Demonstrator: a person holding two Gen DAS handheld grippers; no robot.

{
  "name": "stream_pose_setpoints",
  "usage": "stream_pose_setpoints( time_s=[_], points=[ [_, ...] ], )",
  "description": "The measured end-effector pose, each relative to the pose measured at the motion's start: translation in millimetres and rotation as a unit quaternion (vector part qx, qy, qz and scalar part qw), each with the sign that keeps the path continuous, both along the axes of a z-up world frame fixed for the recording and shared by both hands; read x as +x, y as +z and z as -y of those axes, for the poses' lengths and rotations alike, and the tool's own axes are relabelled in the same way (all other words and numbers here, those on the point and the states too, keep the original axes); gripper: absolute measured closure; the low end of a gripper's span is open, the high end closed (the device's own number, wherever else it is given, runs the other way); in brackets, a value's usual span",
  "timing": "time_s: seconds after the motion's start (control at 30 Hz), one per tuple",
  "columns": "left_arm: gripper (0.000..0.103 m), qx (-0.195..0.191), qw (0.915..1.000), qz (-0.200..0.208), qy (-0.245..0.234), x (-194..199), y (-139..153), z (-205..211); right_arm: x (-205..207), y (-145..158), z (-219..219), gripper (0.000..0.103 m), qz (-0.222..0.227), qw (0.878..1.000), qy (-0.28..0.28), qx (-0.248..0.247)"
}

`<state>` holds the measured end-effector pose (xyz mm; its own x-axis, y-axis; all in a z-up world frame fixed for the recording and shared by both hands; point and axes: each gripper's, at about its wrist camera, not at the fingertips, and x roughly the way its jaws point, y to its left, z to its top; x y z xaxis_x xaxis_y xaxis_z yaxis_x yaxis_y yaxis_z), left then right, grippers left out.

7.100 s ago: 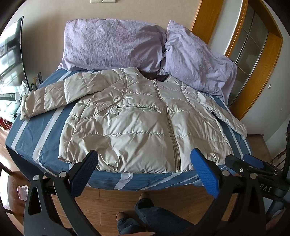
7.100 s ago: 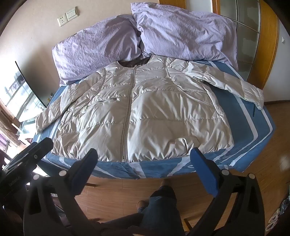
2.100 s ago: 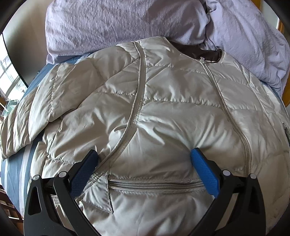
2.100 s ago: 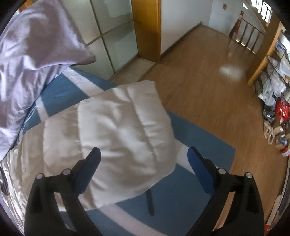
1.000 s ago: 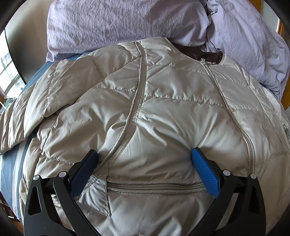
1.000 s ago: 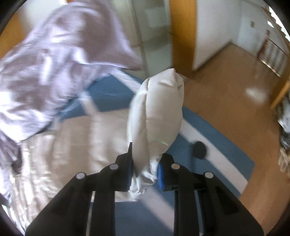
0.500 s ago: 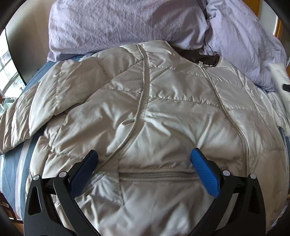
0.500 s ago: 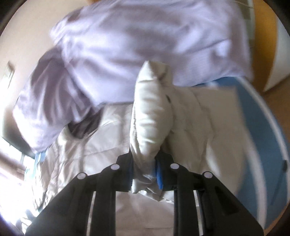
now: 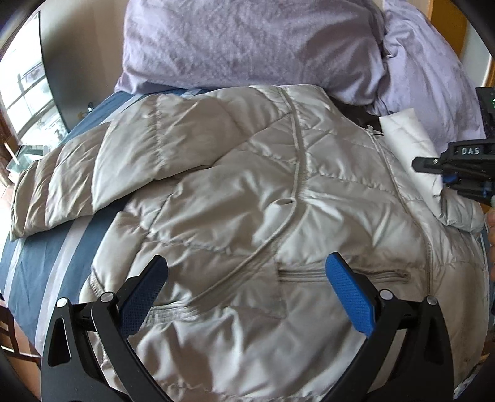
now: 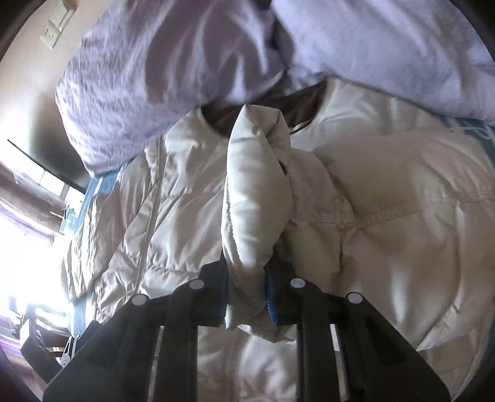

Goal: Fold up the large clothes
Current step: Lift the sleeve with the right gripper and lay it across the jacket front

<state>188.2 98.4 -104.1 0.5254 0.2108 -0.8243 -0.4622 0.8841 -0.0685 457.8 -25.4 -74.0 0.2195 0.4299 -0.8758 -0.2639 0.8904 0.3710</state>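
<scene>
Left gripper (image 9: 246,289): mine, spread wide with nothing between its blue pads, poised over the lower front of the jacket.
Right gripper (image 10: 246,292): mine, clamped on the sleeve end, the padded cuff bulging straight ahead out of the closed jaws.
Jacket (image 9: 247,191): pale quilted down, front up on the bed, collar ahead of my left gripper against the pillows.
Sleeve (image 10: 256,185): carried over the chest, its tip near the dark collar lining.
Left wrist view only: the other sleeve (image 9: 77,176) lying flat, out to the left of my left gripper on the blue striped bed (image 9: 40,263); the chest pocket zip just beyond the right pad; my right gripper seen from the side at the far right, holding white sleeve fabric.
Right wrist view only: the pinch itself, blue pads pressed into the fabric; a wall socket (image 10: 57,27) up and to the left.
Pillows (image 9: 247,46): two, lilac, beyond the collar in both views.
</scene>
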Motion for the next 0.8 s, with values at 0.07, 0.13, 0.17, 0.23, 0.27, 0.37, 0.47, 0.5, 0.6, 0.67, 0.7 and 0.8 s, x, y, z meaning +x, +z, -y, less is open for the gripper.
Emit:
stream_pose_setpoints(
  time_s=[0.07,0.13,0.17,0.23,0.27,0.37,0.47,0.5,0.6,0.67,0.7,0.8],
  points=[
    [0.001,0.0,1.0,-0.002,0.004,-1.9,-1.9,-3.3,-0.6,-8.0,-8.5,0.082,-0.005,1.0,0.004,-0.01],
    [0.001,0.0,1.0,-0.003,0.006,-2.7,-3.2,-4.9,-2.7,-16.4,-14.3,0.082,-0.009,1.0,0.006,-0.017],
    [0.001,0.0,1.0,-0.003,0.006,-2.6,-3.8,-5.3,-1.9,-18.2,-16.1,0.08,-0.01,1.0,0.007,-0.019],
    [0.001,0.001,1.0,-0.004,0.005,-2.4,-4.4,-5.7,-4.4,-21.9,-20.9,0.075,-0.012,1.0,0.011,-0.023],
    [0.001,0.002,1.0,-0.004,0.004,-2.2,-4.5,-5.6,-6.4,-19.8,-22.6,0.068,-0.01,1.0,0.015,-0.025],
    [0.001,0.004,1.0,-0.004,0.002,-2.2,-4.6,-4.9,-10.7,-12.6,-24.7,0.056,0.001,1.0,0.024,-0.02],
    [0.001,0.003,1.0,-0.003,0.001,-3.1,-5.0,-5.4,-10.7,-1.1,-20.9,0.052,0.005,1.0,0.019,-0.009],
    [0.001,0.003,1.0,-0.003,0.002,-3.2,-5.2,-5.7,-9.5,1.4,-18.7,0.052,0.006,1.0,0.016,-0.005],
    [0.001,0.003,1.0,-0.002,0.002,-4.8,-4.7,-5.1,-6.5,12.3,-10.2,0.049,0.014,1.0,0.004,0.005],
    [0.001,0.003,1.0,-0.002,0.002,-4.8,-4.7,-5.1,-3.8,17.0,-5.0,0.047,0.021,1.0,-0.006,0.008],
    [0.001,0.003,1.0,-0.002,0.001,-5.1,-4.8,-5.6,-1.6,19.2,-1.0,0.047,0.026,1.0,-0.015,0.007],
    [0.001,0.003,1.0,-0.002,0.0,-5.7,-4.7,-6.2,3.8,17.7,7.5,0.047,0.032,0.999,-0.035,-0.009]
  ],
)
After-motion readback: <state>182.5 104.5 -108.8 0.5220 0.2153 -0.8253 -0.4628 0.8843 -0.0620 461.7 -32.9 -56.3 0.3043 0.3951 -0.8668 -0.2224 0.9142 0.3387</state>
